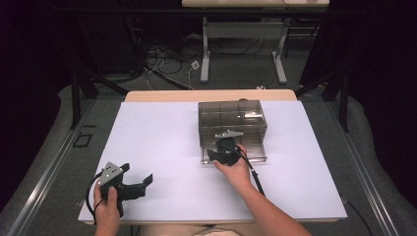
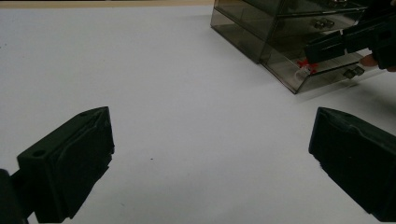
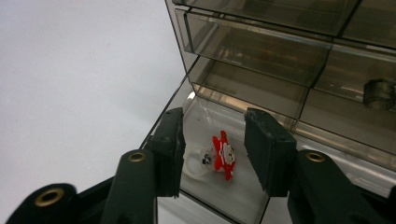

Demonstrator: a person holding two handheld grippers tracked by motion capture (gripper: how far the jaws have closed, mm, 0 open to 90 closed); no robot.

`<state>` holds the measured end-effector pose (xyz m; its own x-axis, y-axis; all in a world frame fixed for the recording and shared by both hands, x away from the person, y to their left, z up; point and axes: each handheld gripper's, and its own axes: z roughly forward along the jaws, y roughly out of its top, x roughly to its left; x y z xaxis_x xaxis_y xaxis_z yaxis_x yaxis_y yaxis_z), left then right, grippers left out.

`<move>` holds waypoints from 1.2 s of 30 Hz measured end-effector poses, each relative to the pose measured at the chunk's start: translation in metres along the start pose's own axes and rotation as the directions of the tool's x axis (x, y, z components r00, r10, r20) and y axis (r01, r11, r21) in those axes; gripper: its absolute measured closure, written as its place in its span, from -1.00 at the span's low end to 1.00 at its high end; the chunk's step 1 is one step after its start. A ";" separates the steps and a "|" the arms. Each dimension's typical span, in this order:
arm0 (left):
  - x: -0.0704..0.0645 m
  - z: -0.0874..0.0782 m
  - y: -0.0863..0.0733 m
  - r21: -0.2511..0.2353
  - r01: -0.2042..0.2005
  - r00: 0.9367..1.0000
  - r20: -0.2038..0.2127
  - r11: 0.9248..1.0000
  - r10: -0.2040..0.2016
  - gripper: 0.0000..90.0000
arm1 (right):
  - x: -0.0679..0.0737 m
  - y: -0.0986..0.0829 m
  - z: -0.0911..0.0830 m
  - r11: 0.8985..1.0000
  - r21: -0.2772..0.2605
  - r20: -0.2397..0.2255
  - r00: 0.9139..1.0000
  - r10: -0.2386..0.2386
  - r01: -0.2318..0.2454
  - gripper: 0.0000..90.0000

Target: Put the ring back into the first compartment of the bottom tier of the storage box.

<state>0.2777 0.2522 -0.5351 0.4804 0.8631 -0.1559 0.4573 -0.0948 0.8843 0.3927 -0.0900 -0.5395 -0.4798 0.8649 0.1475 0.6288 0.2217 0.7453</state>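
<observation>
A smoky clear drawer cabinet (image 1: pixel 231 118) stands in the middle of the white table. Its bottom drawer (image 1: pixel 253 150) is pulled out toward me. In the drawer's left corner lies a small red and white charm (image 3: pixel 223 156) on a clear ring (image 3: pixel 192 164). My right gripper (image 1: pixel 223 147) hangs over that corner, open, with its jaws on either side of the charm and not touching it (image 3: pixel 214 126). My left gripper (image 1: pixel 137 173) rests near the table's front left, jaws spread wide over bare table (image 2: pixel 212 126). From there the cabinet (image 2: pixel 261 28) and the charm (image 2: pixel 306 65) lie far off.
The white sheet (image 1: pixel 162 137) covers the table, with wide bare room to the left of the cabinet. The upper drawers (image 3: pixel 261 46) are closed; one holds a small grey part (image 3: pixel 380 91). Beyond the table stand another table's legs (image 1: pixel 205 59) and cables on the floor.
</observation>
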 end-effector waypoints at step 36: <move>0.001 0.005 0.001 0.012 0.004 1.000 -0.002 1.000 -0.004 -1.00 | 0.002 0.001 -0.018 0.999 -0.034 -0.037 0.999 -0.020 0.018 -0.28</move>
<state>0.2824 0.2505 -0.5370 0.4773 0.8643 -0.1587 0.4681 -0.0972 0.8783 0.3815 -0.0957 -0.5268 -0.5145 0.8430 0.1568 0.5983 0.2220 0.7699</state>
